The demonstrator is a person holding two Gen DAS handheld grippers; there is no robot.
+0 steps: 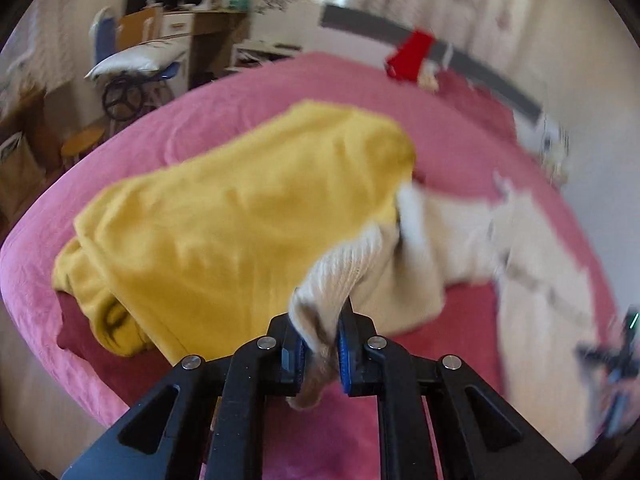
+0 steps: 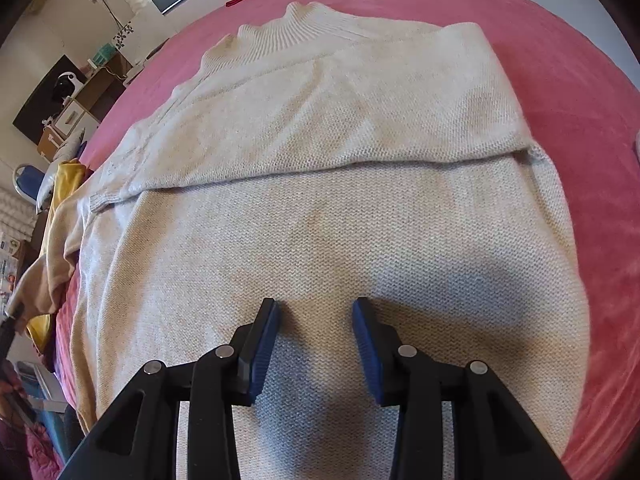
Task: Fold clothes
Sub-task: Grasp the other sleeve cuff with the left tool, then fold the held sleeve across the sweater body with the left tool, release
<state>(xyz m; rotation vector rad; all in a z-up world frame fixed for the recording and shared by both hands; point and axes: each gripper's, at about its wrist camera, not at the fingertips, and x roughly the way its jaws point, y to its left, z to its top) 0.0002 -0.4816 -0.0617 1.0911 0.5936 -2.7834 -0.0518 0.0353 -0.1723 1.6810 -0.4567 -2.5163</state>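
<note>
left gripper (image 1: 319, 354) is clamped tight on the ribbed cuff of the beige sweater's sleeve (image 1: 344, 268), blue pads pinching the knit with the cuff end poking out below the jaws. sleeve runs up and away from the tips toward the right, where it joins the rest of the beige sweater (image 2: 320, 208); view is motion-blurred there. yellow garment (image 1: 240, 216) lies bunched just ahead and left of this gripper on the pink bedspread (image 1: 280, 84), sleeve draped over its near edge.

right gripper (image 2: 316, 344) hangs partly open over the sweater body, nothing between the pads, tips close to the knit but can't tell if touching. from it the sweater stretches straight ahead, long axis hem-near to collar-far, collar (image 2: 296, 24) at the far end. the other sleeve (image 2: 360, 120) is already folded across the chest, crosswise just ahead of the tips.

key relation: loose sleeve hangs off to the right gripper's left, so left hand is the nearer one and already has it. likely next: carry cuff across toward the right gripper, laying it crosswise over the chest, parallel to the folded sleeve. risk: sleeve drags the yellow garment along.
</note>
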